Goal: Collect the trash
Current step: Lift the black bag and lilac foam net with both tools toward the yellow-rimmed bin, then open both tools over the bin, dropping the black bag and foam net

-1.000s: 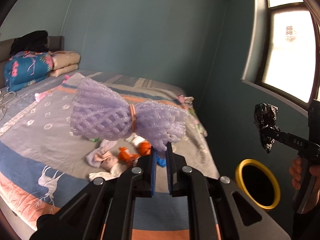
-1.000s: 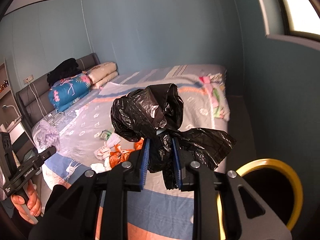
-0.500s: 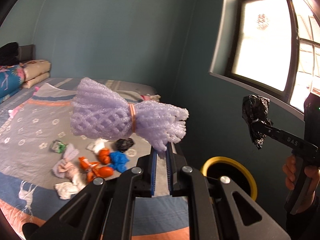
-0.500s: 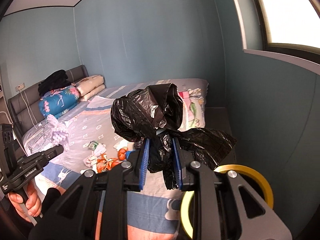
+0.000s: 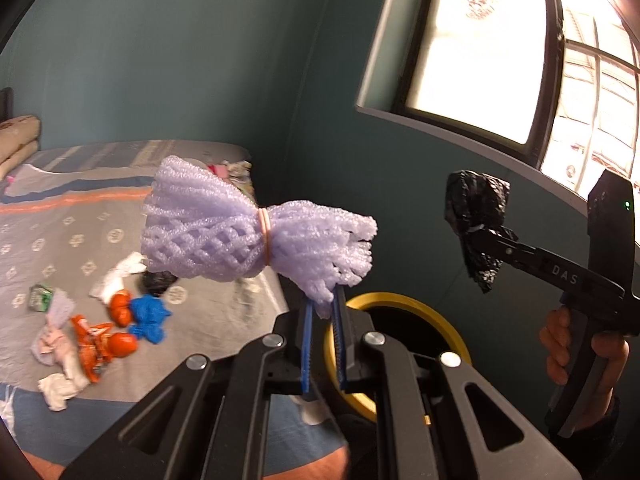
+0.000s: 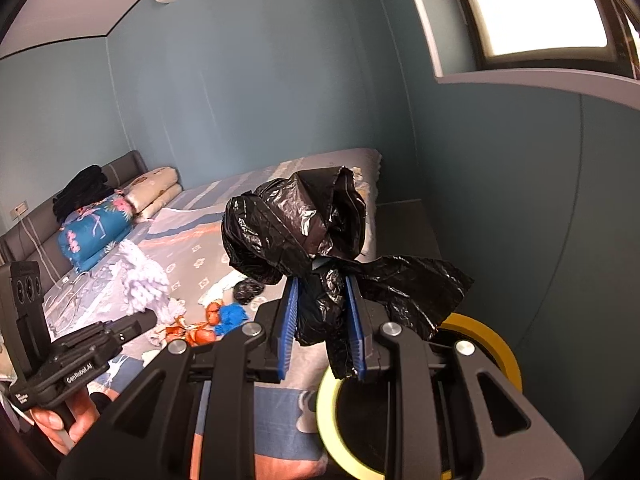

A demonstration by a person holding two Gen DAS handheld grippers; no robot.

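With 2 pieces of trash in hand, the left gripper (image 5: 323, 312) clamps a purple foam net (image 5: 256, 236) and the right gripper (image 6: 322, 316) pinches a black plastic bag (image 6: 296, 228), each poised just above and short of the yellow-rimmed bin (image 5: 404, 304) below.

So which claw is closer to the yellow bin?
Right, probably. The right claw holds its black bag over the bin; the left claw seems bedward.
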